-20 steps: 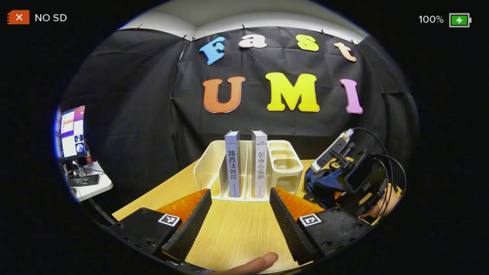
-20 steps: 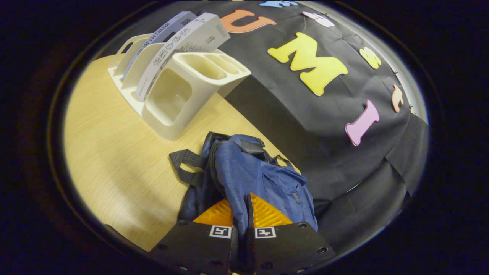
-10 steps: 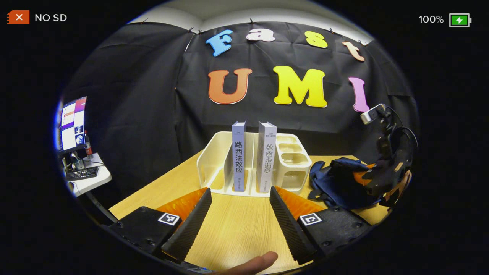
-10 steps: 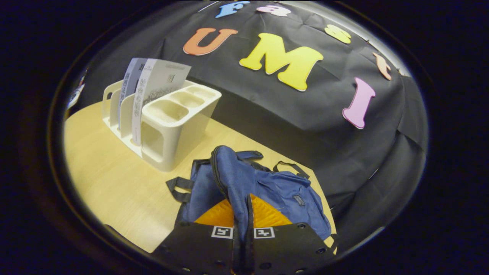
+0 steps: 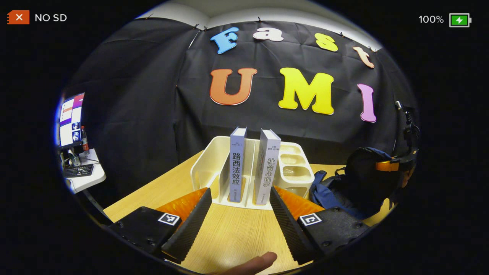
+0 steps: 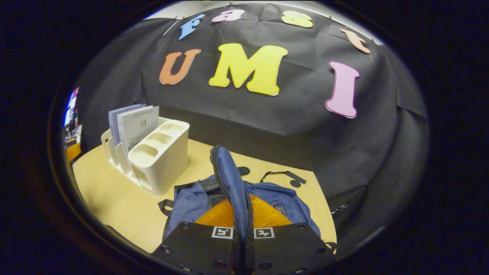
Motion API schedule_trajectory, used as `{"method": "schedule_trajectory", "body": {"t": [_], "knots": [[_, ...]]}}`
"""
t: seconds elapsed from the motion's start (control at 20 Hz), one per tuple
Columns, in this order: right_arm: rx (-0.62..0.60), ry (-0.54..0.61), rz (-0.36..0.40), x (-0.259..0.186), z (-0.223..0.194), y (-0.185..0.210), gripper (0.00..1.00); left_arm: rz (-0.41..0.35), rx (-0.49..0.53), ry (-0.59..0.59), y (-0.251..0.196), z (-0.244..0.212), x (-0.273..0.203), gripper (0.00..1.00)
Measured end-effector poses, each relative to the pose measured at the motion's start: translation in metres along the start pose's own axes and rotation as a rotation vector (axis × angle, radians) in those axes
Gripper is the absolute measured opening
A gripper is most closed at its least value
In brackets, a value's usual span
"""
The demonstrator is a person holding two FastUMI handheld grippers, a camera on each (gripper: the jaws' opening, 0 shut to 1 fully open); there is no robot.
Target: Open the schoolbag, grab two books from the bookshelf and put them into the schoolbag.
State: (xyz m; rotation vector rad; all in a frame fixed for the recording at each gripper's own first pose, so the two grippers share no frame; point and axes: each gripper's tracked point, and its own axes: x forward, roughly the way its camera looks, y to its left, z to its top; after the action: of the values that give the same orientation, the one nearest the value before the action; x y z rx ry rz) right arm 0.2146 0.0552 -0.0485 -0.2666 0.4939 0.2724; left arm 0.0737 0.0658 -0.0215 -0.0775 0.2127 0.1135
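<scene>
— Two books [image 5: 252, 164] stand upright in the bookshelf [image 5: 208, 168], so neither has gone into the schoolbag [image 6: 237, 191] yet. How far along do you reckon we are?

— Early, I'd judge. I'm on the opening step. My right gripper [image 6: 244, 214] has its jaws pinched together on a raised fold of the schoolbag's blue fabric, beside the zipper track, and holds that flap up off the tabletop [image 6: 114, 198]. The bag itself lies just to the right of the bookshelf, near the back edge of the tabletop.

— Is the bag properly open?

— Hard to say from here; the fold hides the mouth, so I can't tell how wide the opening is. It looks partly lifted at best.

— And your other hand?

— My left gripper [image 5: 240, 198] hovers low over the tabletop with jaws spread wide and nothing between them, pointed straight at the two books. The grey spines sit in neighbouring slots, apart from each other, the right one leaning a little.

— So what's left?

— Nearly all of it: finish opening the bag, take the first book, drop it in, then the second.
</scene>
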Motion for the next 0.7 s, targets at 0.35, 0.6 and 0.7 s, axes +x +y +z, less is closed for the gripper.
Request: {"method": "schedule_trajectory", "body": {"t": [0.35,0.6,0.7], "knots": [[0.049,-0.028,0.028,0.000,0.034,-0.049,0.05,-0.032,0.037,-0.021,-0.039,0.053,0.041,0.98],[0.075,-0.026,0.042,0.008,0.048,-0.067,0.05,-0.054,0.083,-0.001,-0.061,0.090,0.094,0.97],[0.076,-0.030,0.048,0.010,0.051,-0.070,0.05,-0.056,0.116,0.052,-0.066,0.091,0.120,0.97]]}}
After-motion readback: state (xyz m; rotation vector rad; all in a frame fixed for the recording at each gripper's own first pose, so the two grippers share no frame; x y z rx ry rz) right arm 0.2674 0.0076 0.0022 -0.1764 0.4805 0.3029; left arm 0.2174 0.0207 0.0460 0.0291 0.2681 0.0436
